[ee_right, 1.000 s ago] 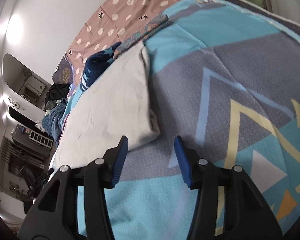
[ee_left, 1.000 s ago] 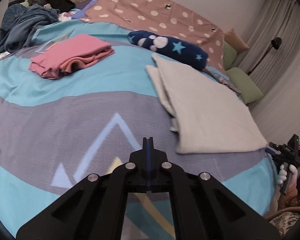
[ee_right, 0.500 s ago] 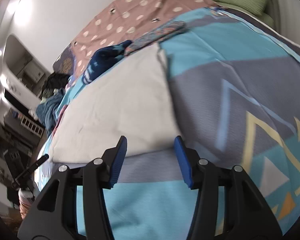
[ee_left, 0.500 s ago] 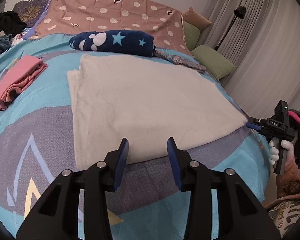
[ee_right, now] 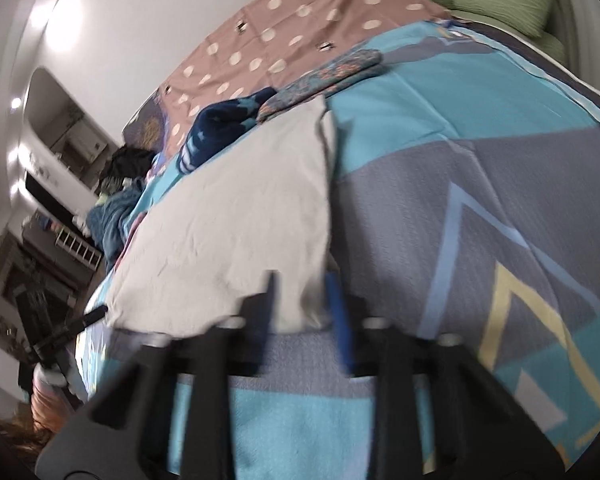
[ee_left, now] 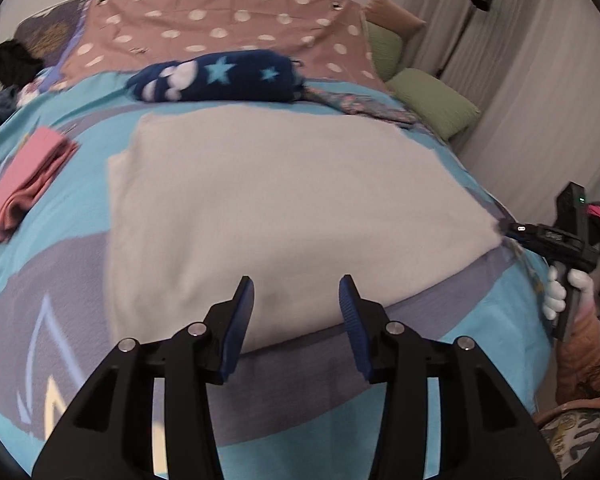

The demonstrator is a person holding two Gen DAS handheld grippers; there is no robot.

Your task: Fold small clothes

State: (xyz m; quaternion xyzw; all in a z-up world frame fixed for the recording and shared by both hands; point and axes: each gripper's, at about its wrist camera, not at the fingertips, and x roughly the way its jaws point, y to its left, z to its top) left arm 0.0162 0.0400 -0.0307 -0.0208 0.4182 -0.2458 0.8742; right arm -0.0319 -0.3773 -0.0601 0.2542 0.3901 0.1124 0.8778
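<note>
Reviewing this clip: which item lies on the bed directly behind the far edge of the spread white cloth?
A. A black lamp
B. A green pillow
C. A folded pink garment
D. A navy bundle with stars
D: the navy bundle with stars lies just beyond the white cloth; the pink garment is off to its side.

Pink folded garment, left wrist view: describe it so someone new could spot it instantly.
Start from the bed's turquoise and grey patterned cover. Left of the large off-white cloth spread across the middle lies the pink folded garment, a compact stack near the cover's left edge. It is the only pink item there, unlike the navy star-print bundle further back by the polka-dot sheet.
</note>
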